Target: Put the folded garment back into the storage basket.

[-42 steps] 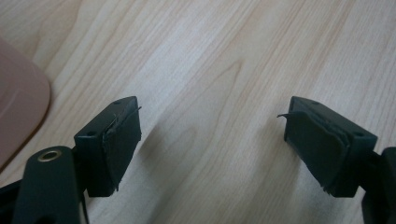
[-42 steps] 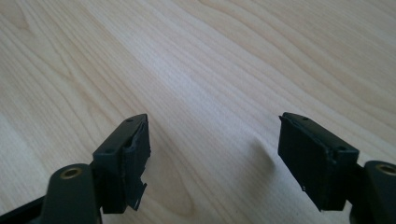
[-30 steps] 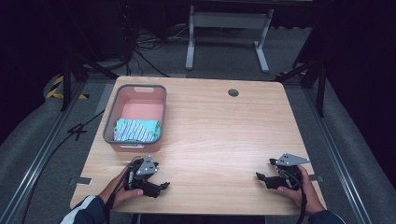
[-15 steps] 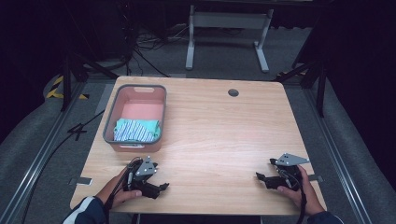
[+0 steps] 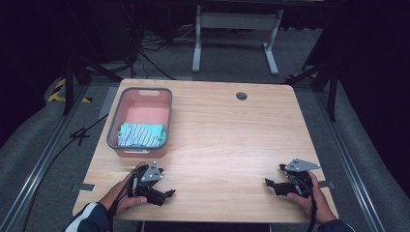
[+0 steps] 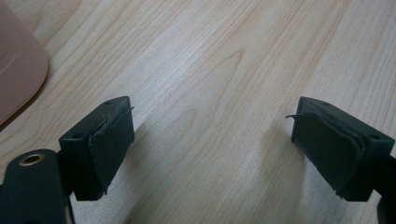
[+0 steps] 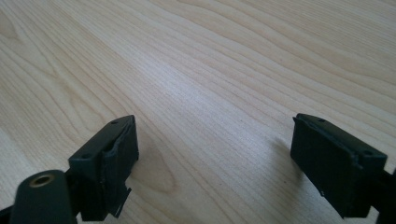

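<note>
A pink basket (image 5: 114, 130) with a grey rim stands at the table's left side, and a folded teal and white striped cloth (image 5: 141, 135) lies in its near half. My left gripper (image 5: 164, 194) rests low on the table just in front of the basket, held by a hand, open with nothing between its jaws. In the left gripper view the left gripper (image 6: 212, 142) spans bare wood, and a corner of the basket (image 6: 16, 65) shows at far left. My right gripper (image 5: 270, 183) sits near the front right, open over bare wood (image 7: 215, 154).
The wooden table (image 5: 227, 140) has a round cable hole (image 5: 241, 95) near its far edge. Beyond it stand a white metal frame (image 5: 232, 34) and floor cables. Metal rails run along both sides of the table.
</note>
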A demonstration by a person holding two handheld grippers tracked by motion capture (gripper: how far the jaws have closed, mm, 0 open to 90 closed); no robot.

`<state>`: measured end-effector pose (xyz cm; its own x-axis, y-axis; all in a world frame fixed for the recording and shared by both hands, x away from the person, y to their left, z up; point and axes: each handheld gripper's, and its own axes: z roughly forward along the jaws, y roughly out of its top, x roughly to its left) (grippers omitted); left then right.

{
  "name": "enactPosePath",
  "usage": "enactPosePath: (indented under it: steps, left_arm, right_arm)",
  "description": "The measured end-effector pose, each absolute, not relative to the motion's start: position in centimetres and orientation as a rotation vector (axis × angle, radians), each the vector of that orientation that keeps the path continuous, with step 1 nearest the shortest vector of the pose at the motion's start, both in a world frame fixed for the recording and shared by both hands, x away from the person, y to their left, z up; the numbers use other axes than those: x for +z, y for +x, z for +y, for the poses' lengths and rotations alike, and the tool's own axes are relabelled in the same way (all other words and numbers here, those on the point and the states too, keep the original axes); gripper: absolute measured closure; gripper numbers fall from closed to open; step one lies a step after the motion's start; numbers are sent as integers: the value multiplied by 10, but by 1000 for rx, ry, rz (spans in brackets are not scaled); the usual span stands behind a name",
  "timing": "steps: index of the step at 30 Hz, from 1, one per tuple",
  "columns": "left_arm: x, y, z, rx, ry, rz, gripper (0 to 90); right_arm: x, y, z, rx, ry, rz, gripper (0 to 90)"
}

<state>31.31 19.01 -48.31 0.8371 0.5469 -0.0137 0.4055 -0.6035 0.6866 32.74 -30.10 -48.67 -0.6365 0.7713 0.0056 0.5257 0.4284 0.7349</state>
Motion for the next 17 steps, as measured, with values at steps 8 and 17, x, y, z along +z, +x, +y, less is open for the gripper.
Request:
enactPosePath:
  steps: [8, 17]
  left_arm:
    - [-483, 313, 190, 253, 2299, 690, 133]
    - [-483, 315, 189, 242, 2301, 680, 123]
  right_arm:
    - [-487, 327, -301, 1035, 1114, 2355, 156]
    - [-487, 327, -301, 1037, 1116, 2354, 156]
